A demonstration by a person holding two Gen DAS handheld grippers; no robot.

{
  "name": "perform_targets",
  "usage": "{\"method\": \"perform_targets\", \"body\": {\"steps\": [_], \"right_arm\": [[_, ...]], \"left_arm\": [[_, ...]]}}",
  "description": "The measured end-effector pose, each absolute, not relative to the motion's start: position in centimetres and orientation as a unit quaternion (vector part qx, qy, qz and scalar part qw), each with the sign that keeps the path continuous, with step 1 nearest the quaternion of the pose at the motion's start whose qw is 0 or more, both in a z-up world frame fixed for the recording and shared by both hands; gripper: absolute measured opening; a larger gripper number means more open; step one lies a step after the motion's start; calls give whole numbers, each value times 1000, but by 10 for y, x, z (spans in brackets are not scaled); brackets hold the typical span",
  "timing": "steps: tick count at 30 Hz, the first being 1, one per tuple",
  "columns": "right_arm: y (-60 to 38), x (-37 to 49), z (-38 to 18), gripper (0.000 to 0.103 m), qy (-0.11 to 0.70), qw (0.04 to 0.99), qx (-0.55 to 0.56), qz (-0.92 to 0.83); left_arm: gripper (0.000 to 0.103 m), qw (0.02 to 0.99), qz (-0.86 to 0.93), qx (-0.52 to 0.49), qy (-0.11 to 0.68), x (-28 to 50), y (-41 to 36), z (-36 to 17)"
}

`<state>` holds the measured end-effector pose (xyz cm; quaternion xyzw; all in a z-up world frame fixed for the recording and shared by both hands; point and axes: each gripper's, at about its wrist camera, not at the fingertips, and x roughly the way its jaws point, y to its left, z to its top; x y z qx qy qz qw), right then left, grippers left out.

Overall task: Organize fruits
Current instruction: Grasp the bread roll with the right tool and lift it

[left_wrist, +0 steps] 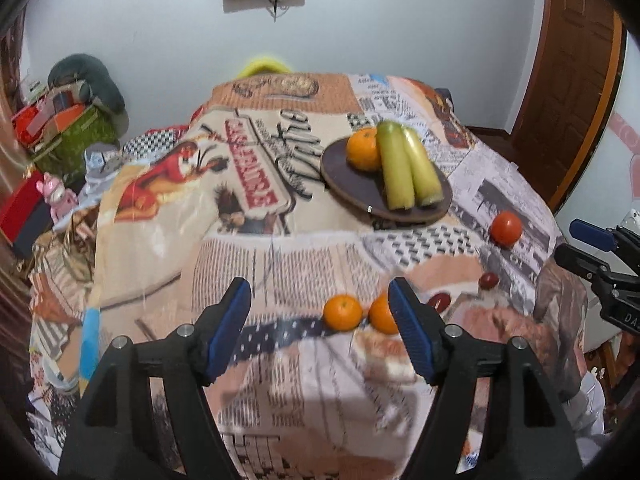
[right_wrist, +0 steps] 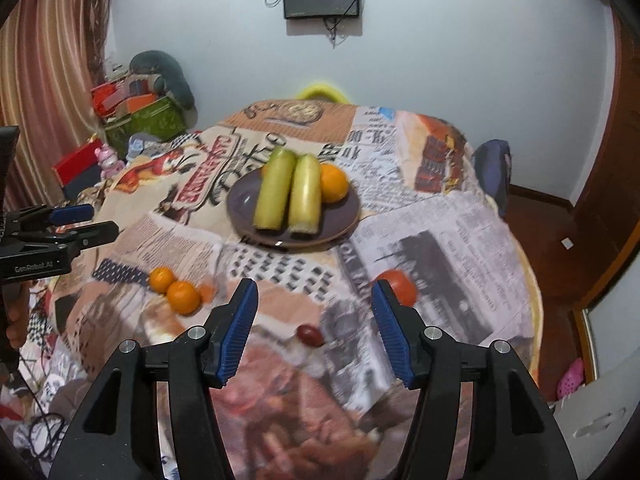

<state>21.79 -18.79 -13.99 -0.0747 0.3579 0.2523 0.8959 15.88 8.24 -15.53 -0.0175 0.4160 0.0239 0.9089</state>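
A round table draped in a newspaper-print patchwork cloth (right_wrist: 460,216) carries a dark round plate (right_wrist: 244,204) holding two pale green cobs (right_wrist: 288,194) and one orange (right_wrist: 334,184). Two small oranges (right_wrist: 174,290), a red tomato (right_wrist: 402,288) and a tiny dark red fruit (right_wrist: 310,335) lie loose on the cloth. The left gripper (left_wrist: 320,330) and the right gripper (right_wrist: 316,330) hover with jaws spread, empty.

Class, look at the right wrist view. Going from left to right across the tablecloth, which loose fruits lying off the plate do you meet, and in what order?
Smaller orange → larger orange → small dark red fruit → tomato.
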Motion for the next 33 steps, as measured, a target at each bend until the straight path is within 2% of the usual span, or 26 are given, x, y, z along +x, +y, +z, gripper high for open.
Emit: {"method": "perform_targets", "body": {"steps": [11,16,33], "right_arm": [[-125,198,-175,55,398,856,-103,312],[-100,193,-191,61,415,838,-115,333],[-52,196,-228,63,452,796,-163,367]], "left_arm": [[71,888,23,-25,458,143,98,-193],[71,885,22,-27,464,138,103,-200],[71,871,19,-49,489,137,117,-228]]}}
